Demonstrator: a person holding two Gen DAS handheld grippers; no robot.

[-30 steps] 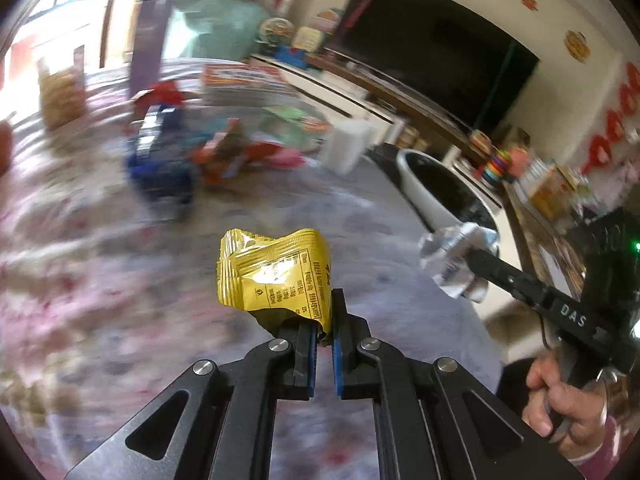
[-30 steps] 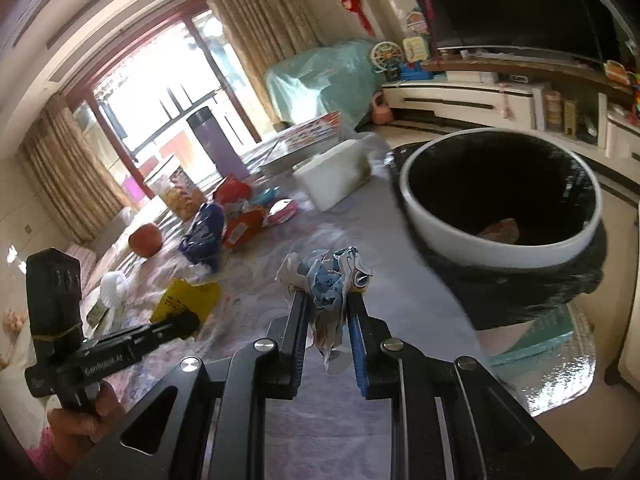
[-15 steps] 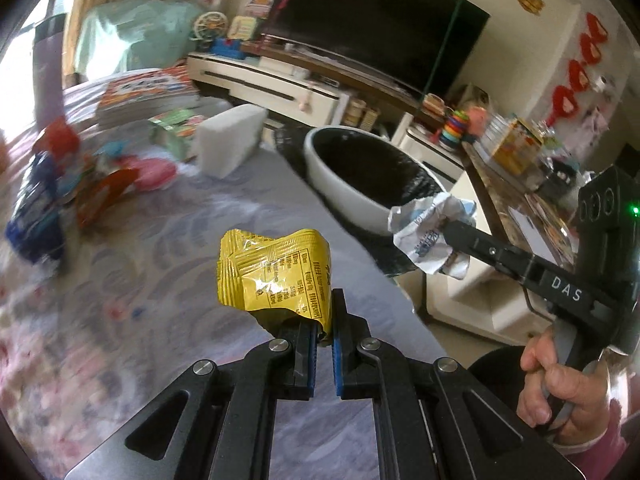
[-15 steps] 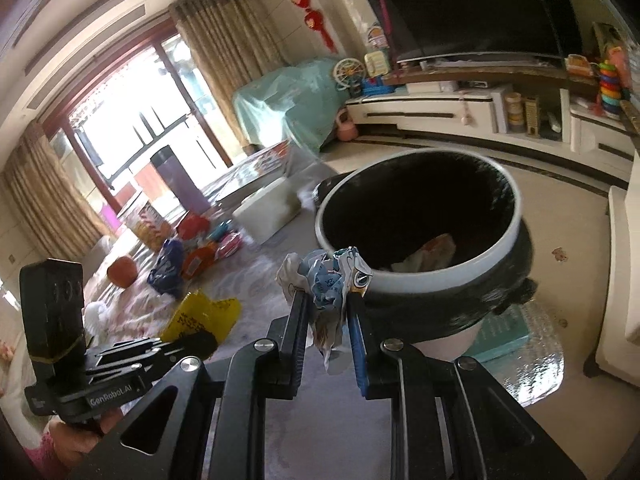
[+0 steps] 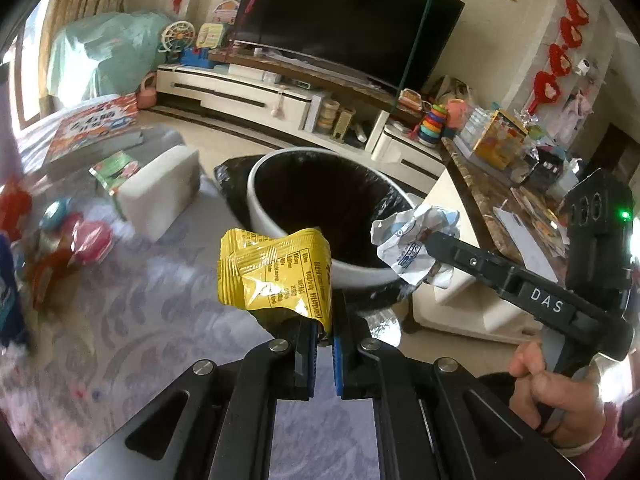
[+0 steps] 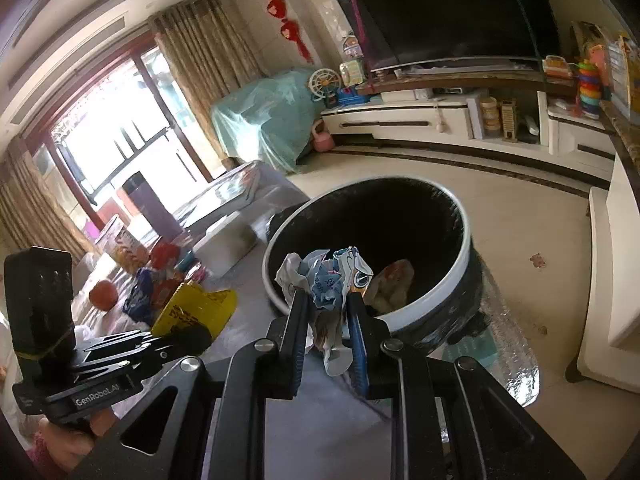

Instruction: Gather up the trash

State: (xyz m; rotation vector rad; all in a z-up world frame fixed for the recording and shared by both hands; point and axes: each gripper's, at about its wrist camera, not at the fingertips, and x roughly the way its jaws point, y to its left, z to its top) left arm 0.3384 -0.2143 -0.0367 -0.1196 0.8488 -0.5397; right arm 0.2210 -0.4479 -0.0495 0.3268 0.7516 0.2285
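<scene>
My left gripper (image 5: 325, 330) is shut on a crumpled yellow snack packet (image 5: 276, 276), held above the table edge just in front of the trash bin (image 5: 352, 270). The bin has a white rim and a black liner. My right gripper (image 6: 328, 312) is shut on a crumpled white and blue wrapper (image 6: 326, 276), held at the bin's near rim (image 6: 432, 296). Some trash (image 6: 390, 284) lies inside the bin. The right gripper with its wrapper (image 5: 412, 246) shows in the left wrist view, and the yellow packet (image 6: 196, 308) shows in the right wrist view.
More wrappers and packets (image 5: 60, 240) lie on the patterned tablecloth (image 5: 152, 320) at left, with a white tissue box (image 5: 160, 190) and books (image 5: 96, 128). A TV cabinet (image 6: 460, 120) stands behind. A low white table (image 6: 612, 264) is right of the bin.
Both grippers have moved with their trash from over the table toward the bin. The bin is now closer and directly ahead in both views.
</scene>
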